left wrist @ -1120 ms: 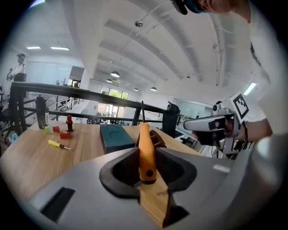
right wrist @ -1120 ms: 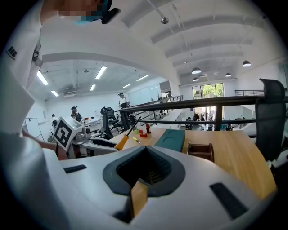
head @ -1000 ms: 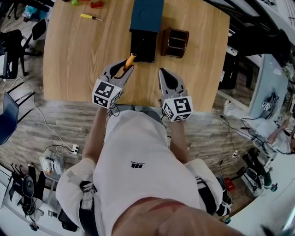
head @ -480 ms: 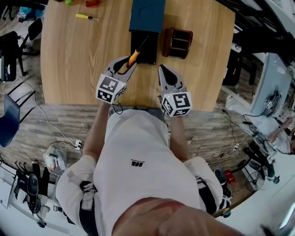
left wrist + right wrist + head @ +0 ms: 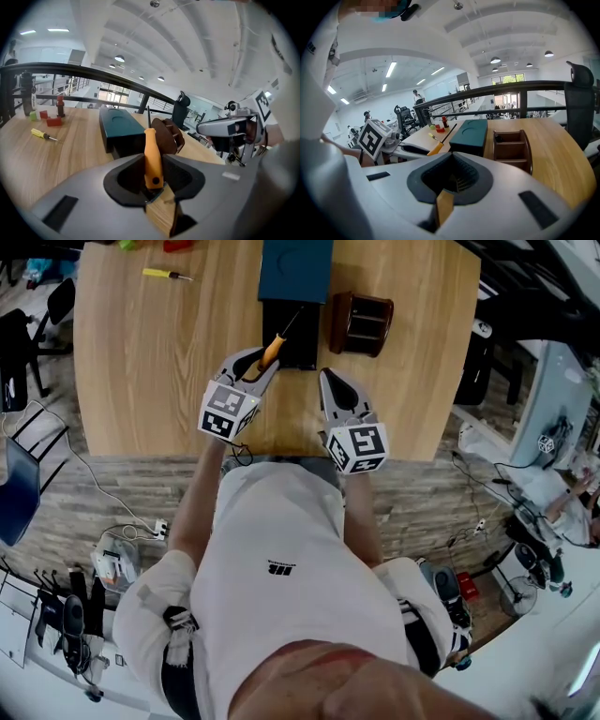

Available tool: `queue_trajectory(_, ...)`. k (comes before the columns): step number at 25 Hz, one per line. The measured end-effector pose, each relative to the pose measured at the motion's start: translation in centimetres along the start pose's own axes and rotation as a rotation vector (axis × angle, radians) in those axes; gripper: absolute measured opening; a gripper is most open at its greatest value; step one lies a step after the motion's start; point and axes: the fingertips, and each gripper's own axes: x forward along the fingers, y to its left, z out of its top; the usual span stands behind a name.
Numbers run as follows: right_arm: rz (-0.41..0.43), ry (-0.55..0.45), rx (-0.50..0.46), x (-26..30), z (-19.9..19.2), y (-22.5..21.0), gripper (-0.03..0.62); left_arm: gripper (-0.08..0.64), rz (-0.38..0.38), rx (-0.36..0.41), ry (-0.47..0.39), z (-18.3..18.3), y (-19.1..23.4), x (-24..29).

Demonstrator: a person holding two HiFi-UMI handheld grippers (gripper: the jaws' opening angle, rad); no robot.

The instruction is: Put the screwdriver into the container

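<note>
Now | left tool [image 5: 153,185] clenched on screwdriver [image 5: 152,154] | shaft faint against dark container [image 5: 300,348] | right tool [image 5: 449,180] closed, empty

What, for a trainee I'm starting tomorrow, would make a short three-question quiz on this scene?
1. True or false: the left gripper grips the orange-handled screwdriver.
2. In the head view, the brown organizer stands on which side of the teal container? A left, B right, C on top.
3. Short answer: what is between the jaws of the right gripper?
Key: 1 true; 2 B; 3 nothing, its jaws are together.
</note>
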Motion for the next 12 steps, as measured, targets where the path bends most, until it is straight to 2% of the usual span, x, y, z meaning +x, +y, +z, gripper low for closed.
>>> queue_trajectory(12,-0.01,0.012,0.019,-0.1,-0.9,-1.0,-0.006,0.123,0.045,0.007,0.102,-1.1,0.7,2.4)
